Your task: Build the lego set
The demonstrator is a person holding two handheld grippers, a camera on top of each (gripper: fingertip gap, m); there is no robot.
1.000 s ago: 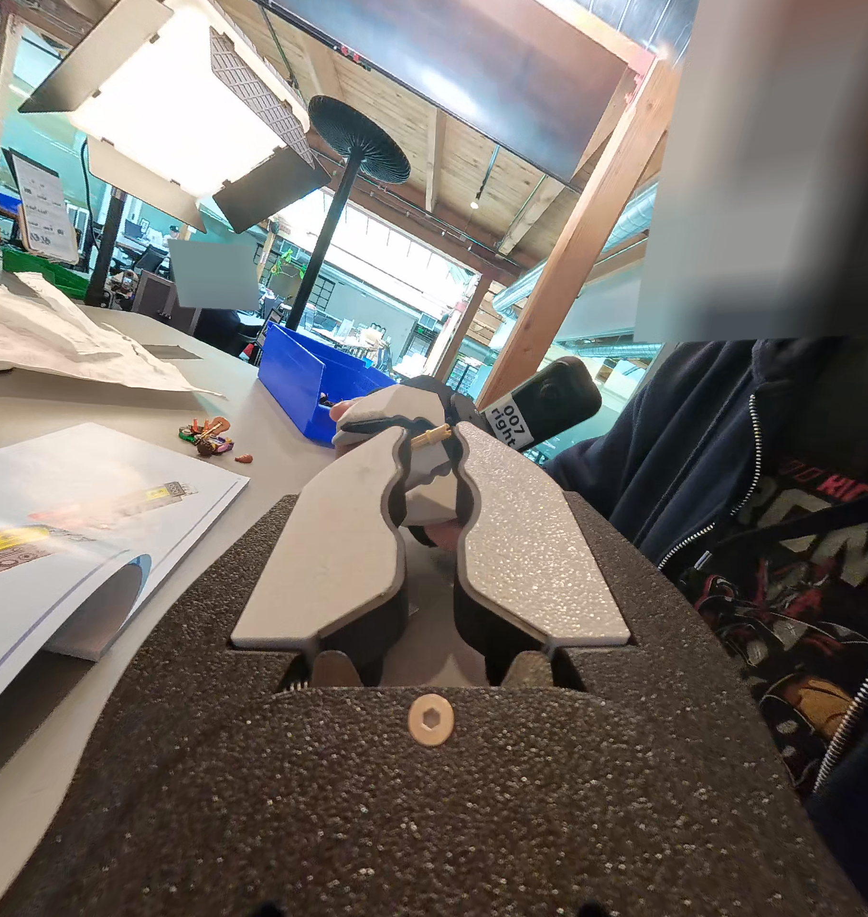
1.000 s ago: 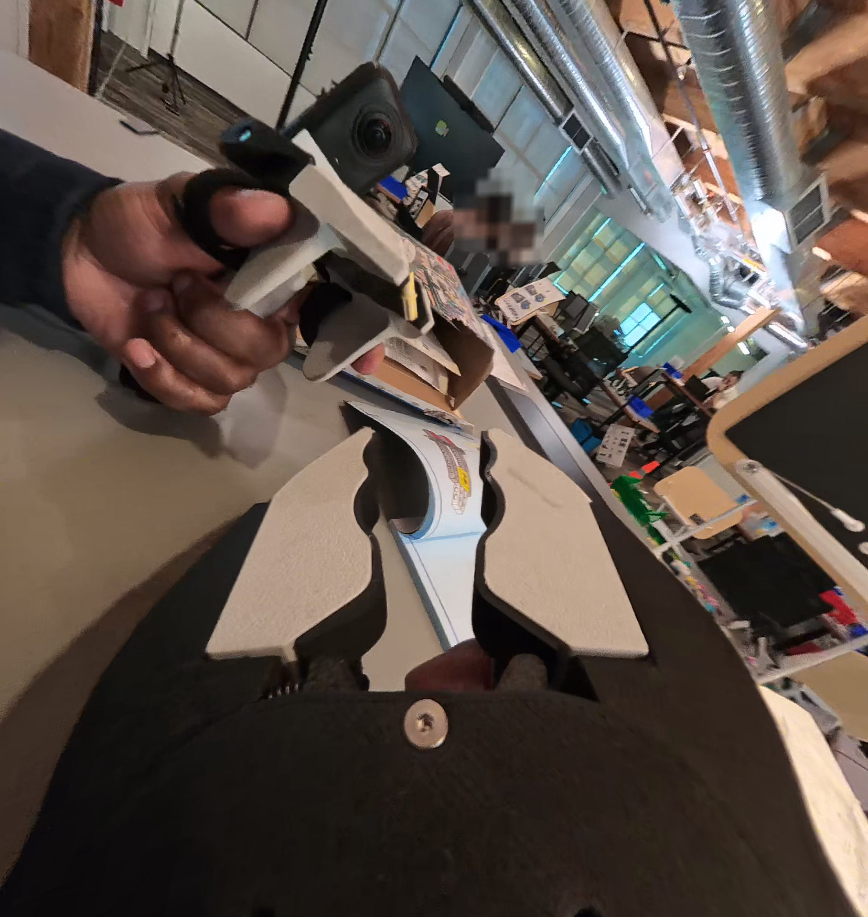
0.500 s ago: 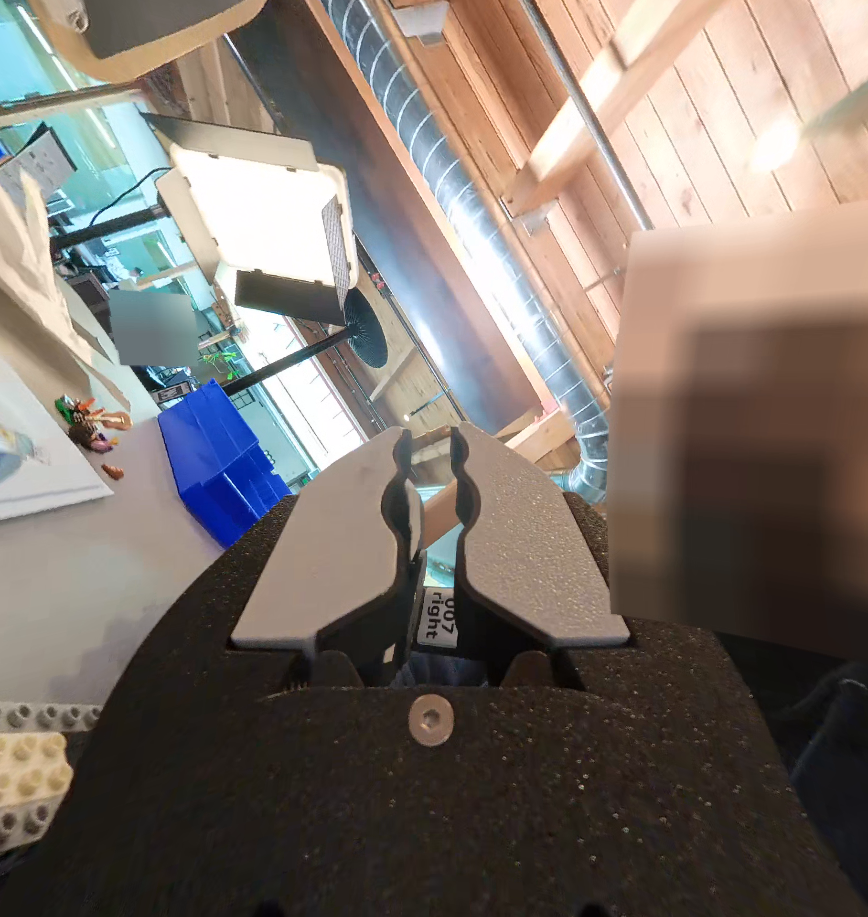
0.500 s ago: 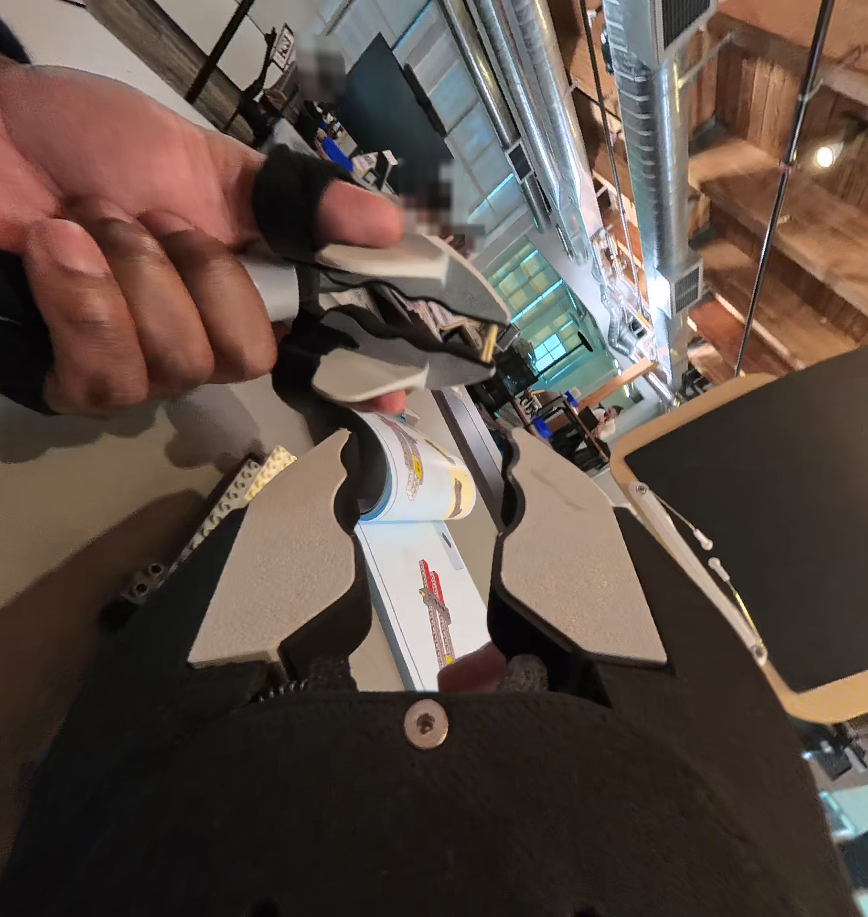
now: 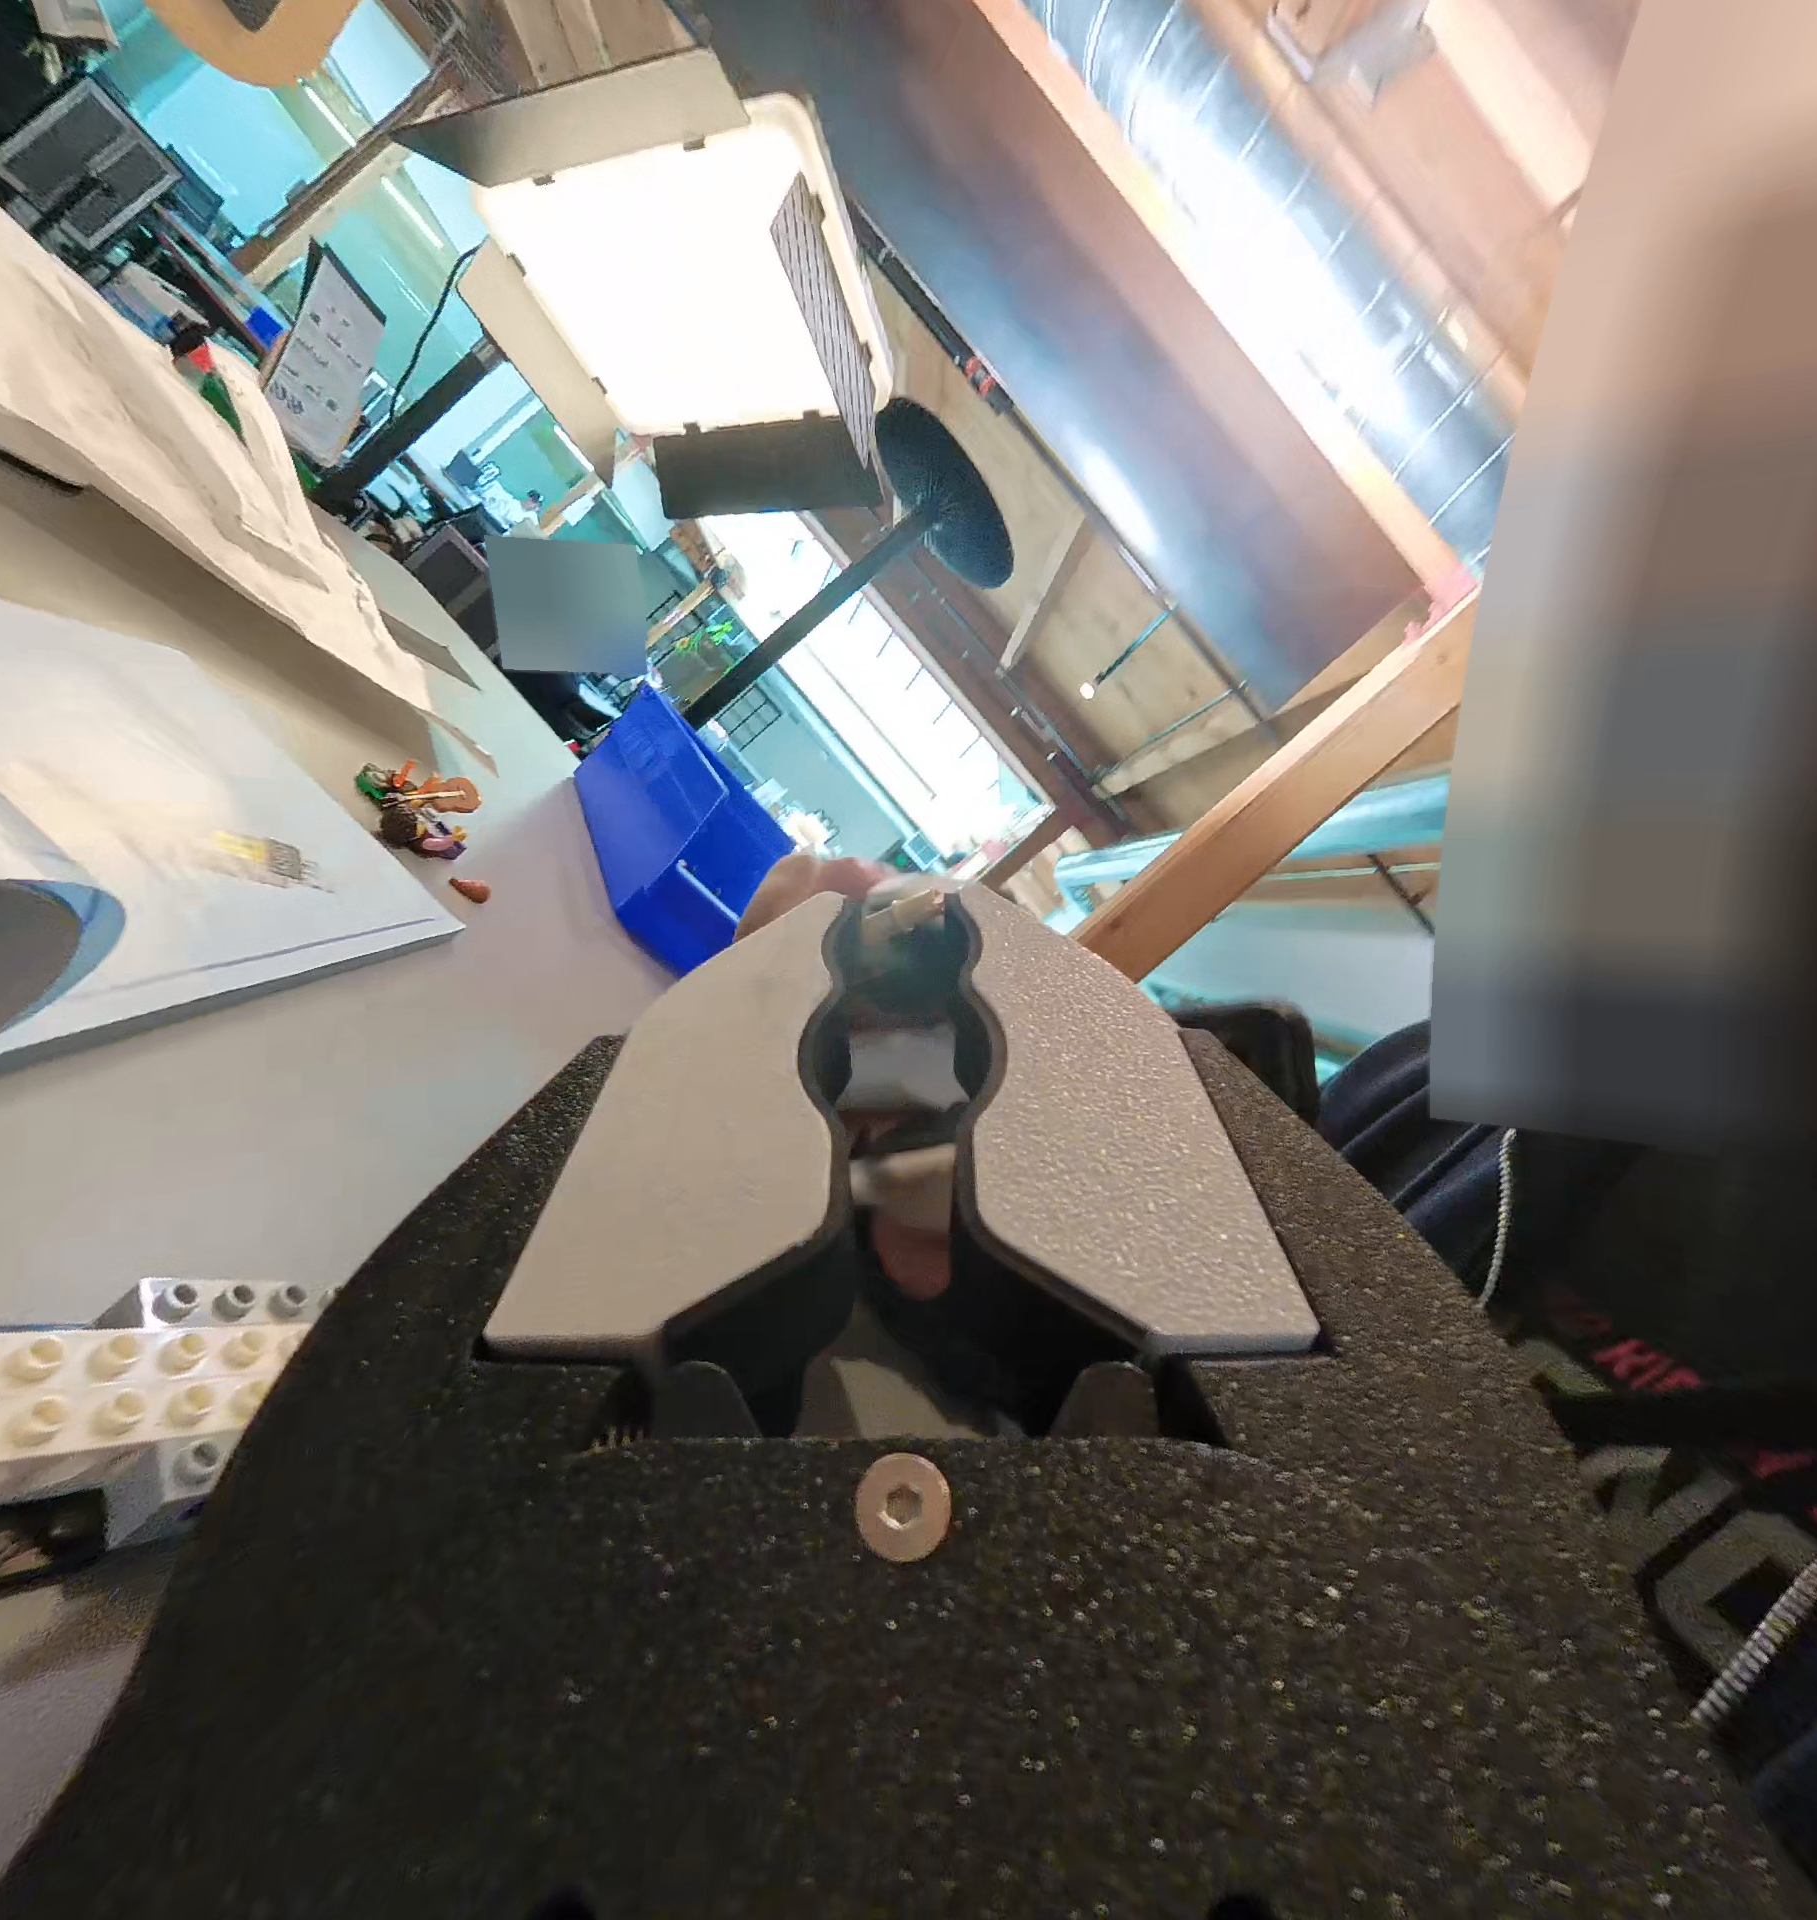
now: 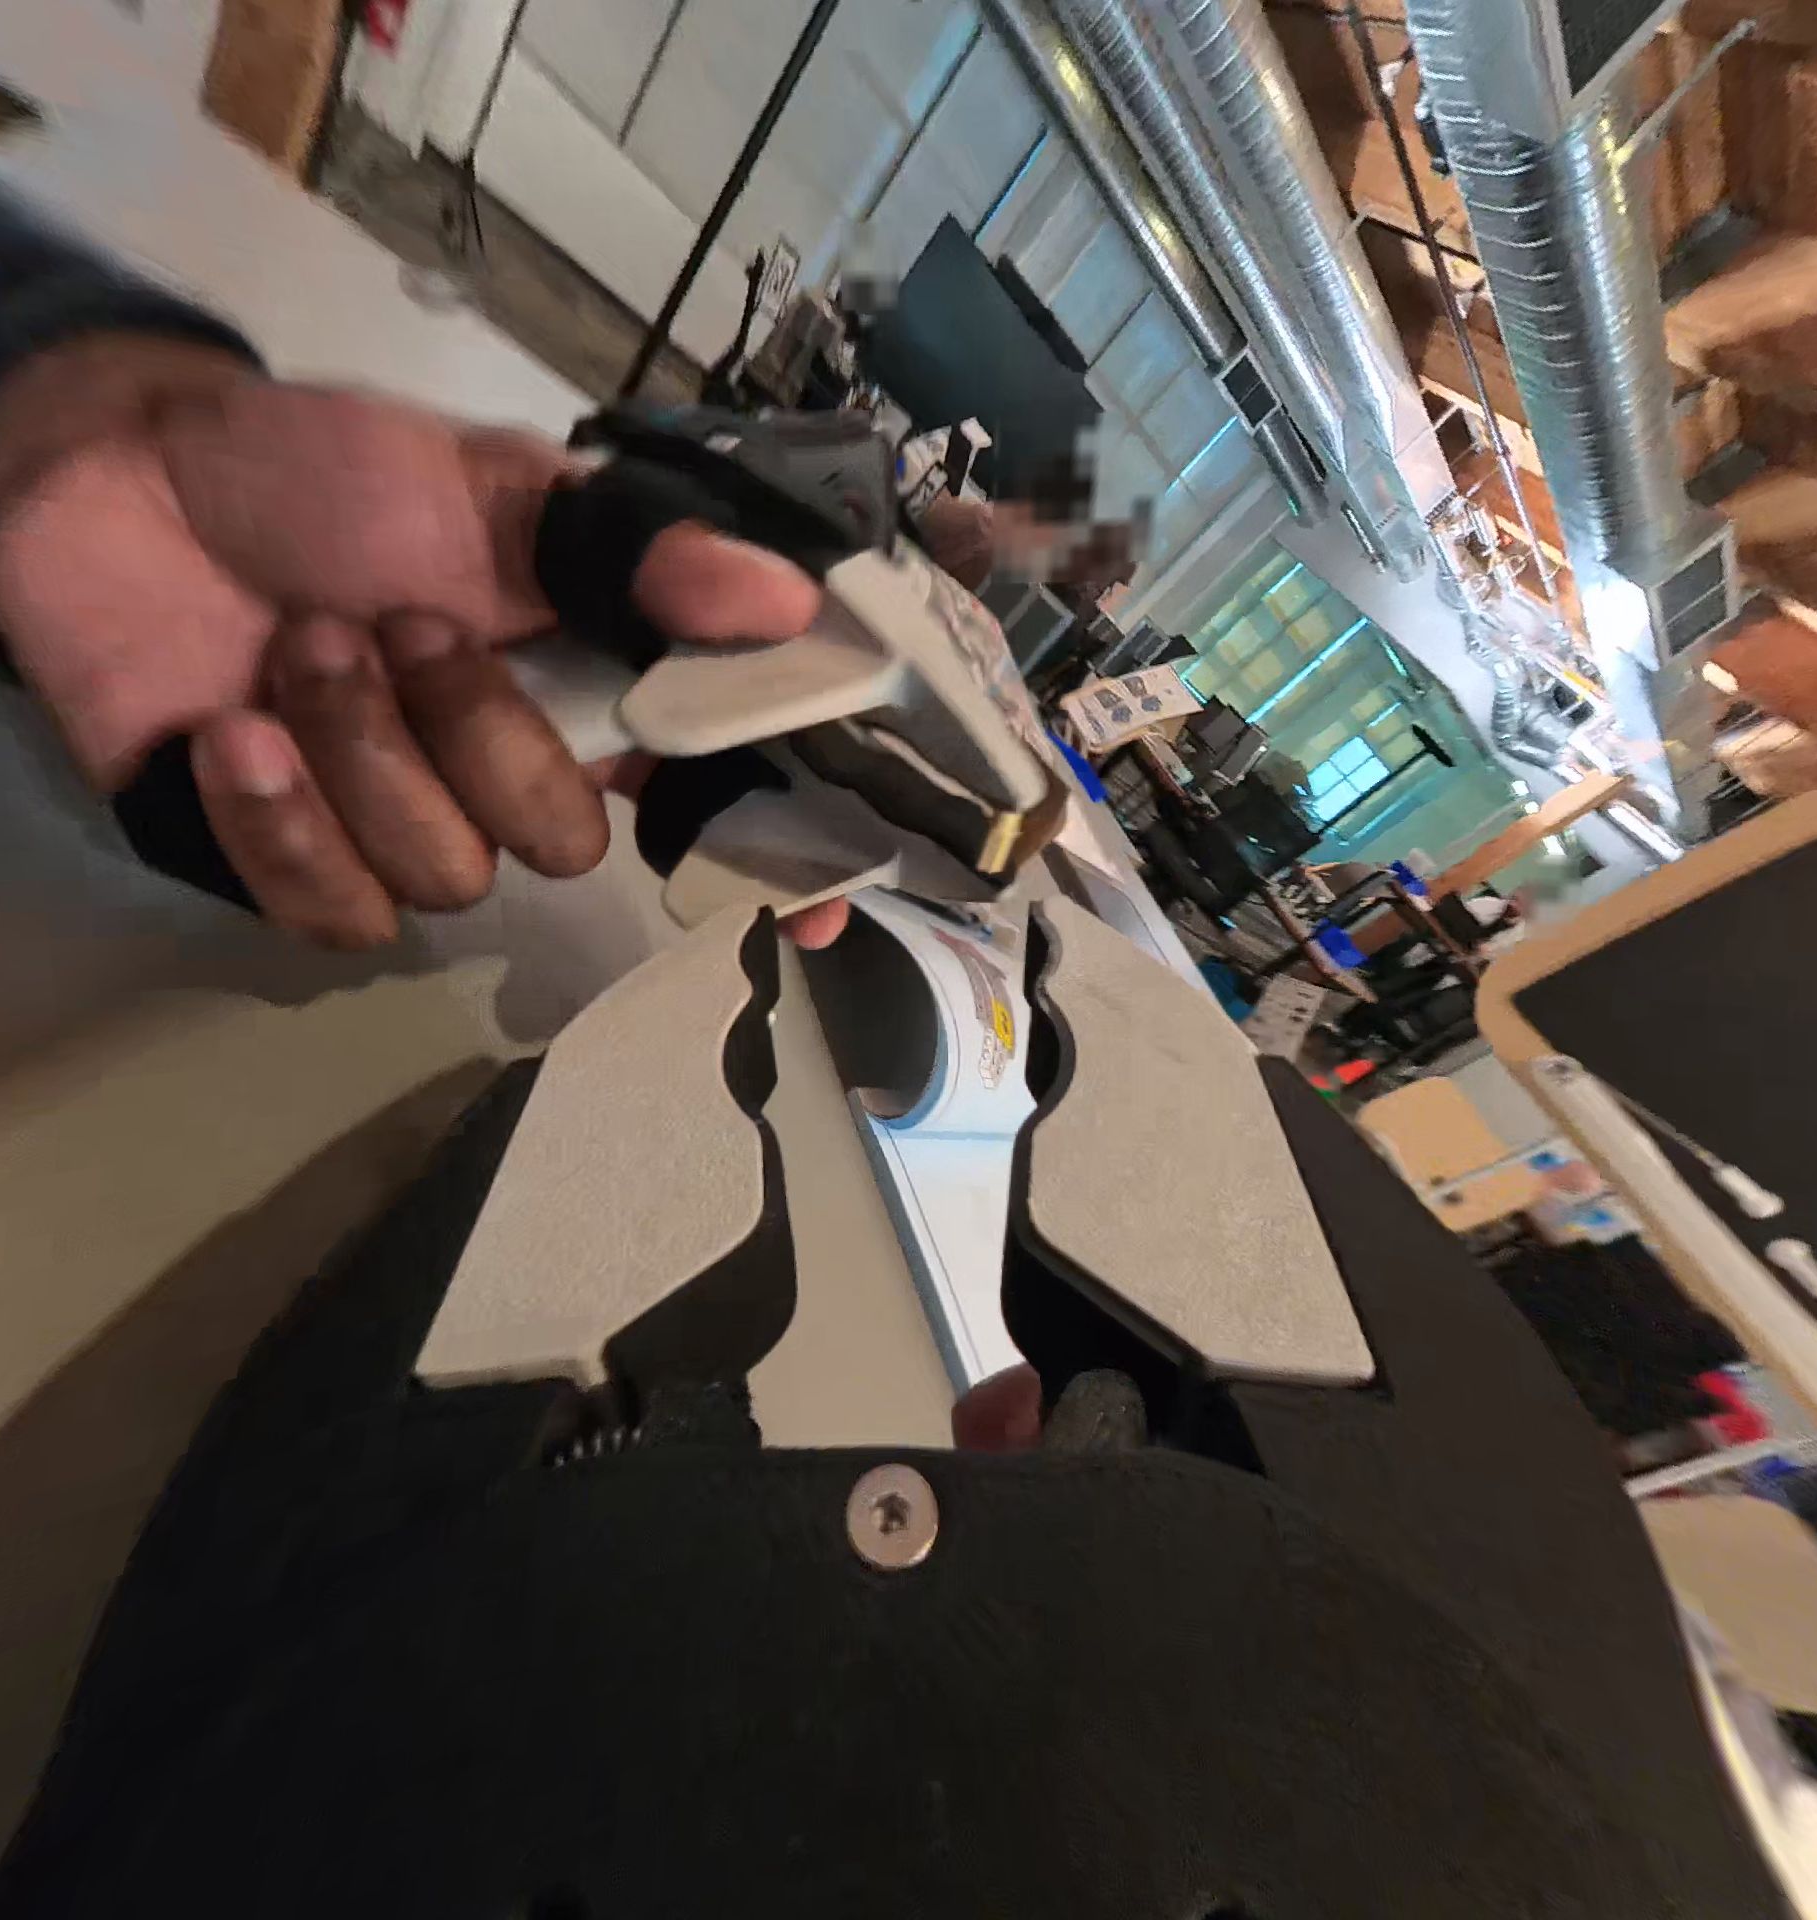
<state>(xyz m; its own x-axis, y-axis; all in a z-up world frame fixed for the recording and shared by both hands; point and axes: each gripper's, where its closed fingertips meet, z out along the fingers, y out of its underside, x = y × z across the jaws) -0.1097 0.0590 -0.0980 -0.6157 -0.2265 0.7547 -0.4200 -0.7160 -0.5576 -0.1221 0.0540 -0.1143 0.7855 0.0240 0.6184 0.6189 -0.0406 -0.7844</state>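
My left gripper (image 5: 904, 920) is shut on a small tan piece (image 5: 905, 909), which sits crosswise at its fingertips. The right wrist view shows the same: a hand holds the left gripper (image 6: 1018, 842) in the air, with the tan piece (image 6: 1008, 840) pinched between its pads. My right gripper (image 6: 904, 925) is open with nothing between its fingers. It sits just below the left gripper's tips, above a rolled-open booklet (image 6: 977, 1029) on the grey table (image 6: 156, 1091). A fingertip (image 5: 800, 883) shows just beyond my left fingers.
The booklet (image 5: 156, 831) lies at the left, with a white and grey studded brick build (image 5: 104, 1382) at the near left. Small toy pieces (image 5: 416, 810) and a blue bin (image 5: 675, 831) lie farther off, crumpled paper (image 5: 135, 416) behind. A person in a dark hoodie (image 5: 1506, 1195) is at the right. Both grippers' tips are close together, under 4 cm apart.
The left view has swung from the ceiling back down toward the table. The left gripper has come closer to my right fingertips, still holding the tan piece. My right fingers widened, then narrowed a little.
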